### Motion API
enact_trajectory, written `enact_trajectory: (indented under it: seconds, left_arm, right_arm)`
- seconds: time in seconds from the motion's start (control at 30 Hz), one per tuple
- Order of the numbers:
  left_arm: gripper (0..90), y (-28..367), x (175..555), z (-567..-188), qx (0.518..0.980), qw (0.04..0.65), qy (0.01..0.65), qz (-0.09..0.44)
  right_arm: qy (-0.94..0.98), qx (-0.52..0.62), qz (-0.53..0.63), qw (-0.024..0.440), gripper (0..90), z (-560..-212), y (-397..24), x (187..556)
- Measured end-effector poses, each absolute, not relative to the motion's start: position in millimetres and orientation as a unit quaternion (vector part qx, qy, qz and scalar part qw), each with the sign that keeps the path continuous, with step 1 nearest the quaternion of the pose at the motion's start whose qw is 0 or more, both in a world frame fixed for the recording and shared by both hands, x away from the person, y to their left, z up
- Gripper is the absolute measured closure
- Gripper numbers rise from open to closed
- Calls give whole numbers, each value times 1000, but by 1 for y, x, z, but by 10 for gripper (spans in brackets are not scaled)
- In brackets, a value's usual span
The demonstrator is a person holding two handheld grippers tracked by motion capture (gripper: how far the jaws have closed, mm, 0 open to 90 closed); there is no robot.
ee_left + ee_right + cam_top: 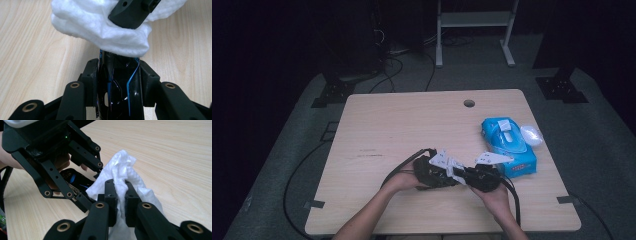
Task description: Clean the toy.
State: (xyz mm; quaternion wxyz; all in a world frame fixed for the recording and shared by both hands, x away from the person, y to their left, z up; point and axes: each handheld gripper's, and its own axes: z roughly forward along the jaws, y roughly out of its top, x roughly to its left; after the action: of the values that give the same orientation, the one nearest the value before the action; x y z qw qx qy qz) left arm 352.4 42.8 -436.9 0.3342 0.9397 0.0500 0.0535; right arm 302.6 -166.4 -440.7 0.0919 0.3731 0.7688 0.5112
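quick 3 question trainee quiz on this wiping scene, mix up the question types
1. True or false: the right gripper is shut on the white wipe.
2. What does the left gripper hold? A) a glossy black object with blue lines B) a spoon C) a cup
3. Fill in: the blue wipes pack lies on the table to the ___ of both grippers in the high view.

Key
1. True: its jaws pinch the wipe.
2. A: the black object sits between its jaws.
3. Right.
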Motion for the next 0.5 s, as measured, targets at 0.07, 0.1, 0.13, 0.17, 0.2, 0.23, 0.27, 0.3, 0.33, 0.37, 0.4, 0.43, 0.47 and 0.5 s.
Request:
enact_trajectory:
  seconds: [0.07,0.1,0.13,0.17,0.2,0.23,0.27,0.3,0.33,0.37,0.4,0.43,0.47,0.5]
  left_arm:
    - [573,44,353,-436,941,332,48,53]
    - [571,44,353,-436,940,334,49,51]
    - [566,46,353,-435,939,338,52,48]
    - [562,49,353,-434,936,345,54,45]
    - [552,51,354,-432,933,354,58,43]
    - [538,55,354,-429,930,361,63,41]
    - [525,58,354,-428,927,366,68,39]
    - [515,61,354,-426,927,367,69,38]
    - [504,64,354,-425,925,371,73,36]
    - [499,68,353,-424,922,377,79,32]
    - [496,71,353,-423,921,380,82,30]
    - [490,74,353,-423,919,384,86,28]
    - [488,78,353,-421,918,387,87,26]
    - [486,81,353,-420,915,393,92,23]
  right_arm:
    - [771,370,509,94,840,-440,-166,303]
    - [771,370,510,93,840,-440,-166,303]
    - [772,370,509,92,840,-441,-166,303]
    - [773,370,507,93,840,-441,-165,303]
    - [772,370,509,93,840,-441,-166,302]
    - [771,370,509,93,840,-441,-166,303]
    - [772,370,509,94,839,-441,-165,302]
    - [772,370,508,94,840,-441,-165,302]
    - [773,369,508,95,839,-441,-165,302]
    - [773,369,508,95,839,-441,-165,302]
    - [773,369,507,95,840,-441,-165,302]
    - [774,368,507,95,839,-441,-165,301]
    - [774,368,506,95,839,-441,-165,301]
    - [775,368,506,95,839,-441,-165,301]
